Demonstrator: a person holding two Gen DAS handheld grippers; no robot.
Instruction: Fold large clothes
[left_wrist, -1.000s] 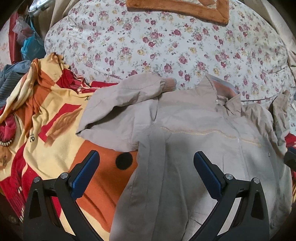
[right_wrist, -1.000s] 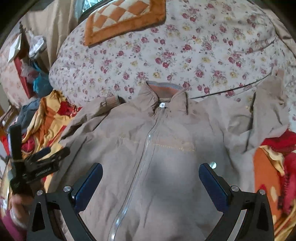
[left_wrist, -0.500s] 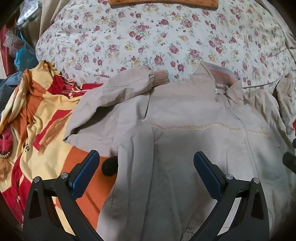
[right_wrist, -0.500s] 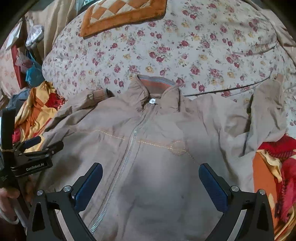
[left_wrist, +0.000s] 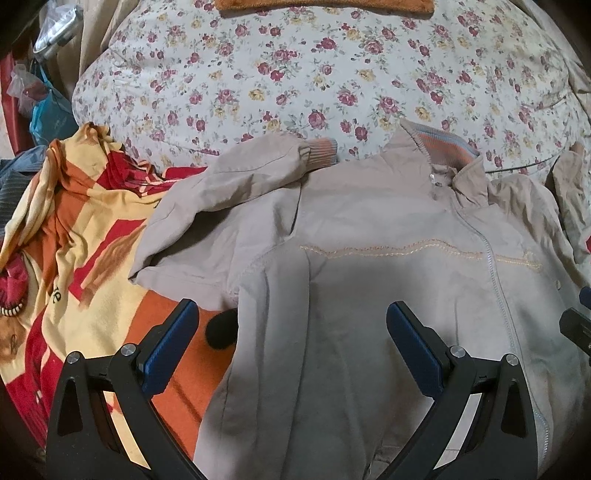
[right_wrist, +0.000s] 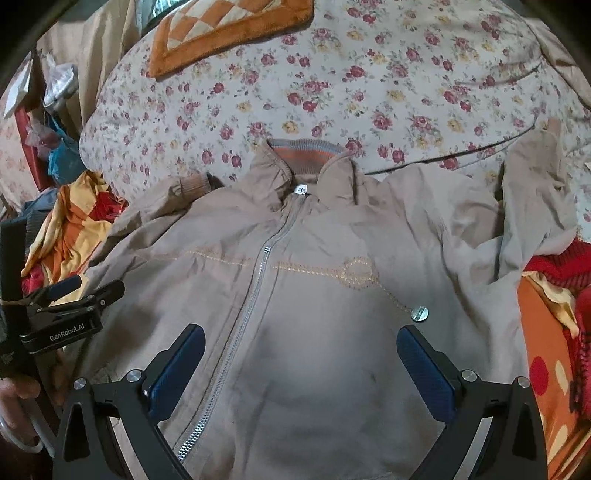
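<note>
Floral bedspread (left_wrist: 295, 74) bare beyond jacket (left_wrist: 369, 295) collar; both grippers' fingers spread wide, empty.

Dim, warm indoor light in both views. A soft dark shadow lies across the near half of the jacket (left_wrist: 369, 295), while the far floral quilt (left_wrist: 314, 74) sits brighter. Focus is fair at centre. Fisheye bending curves the edges, and black vignette fills the corners.

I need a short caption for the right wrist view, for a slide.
Open right gripper above a zipped beige jacket spread front-up on a floral quilt, left gripper beside it.
</note>
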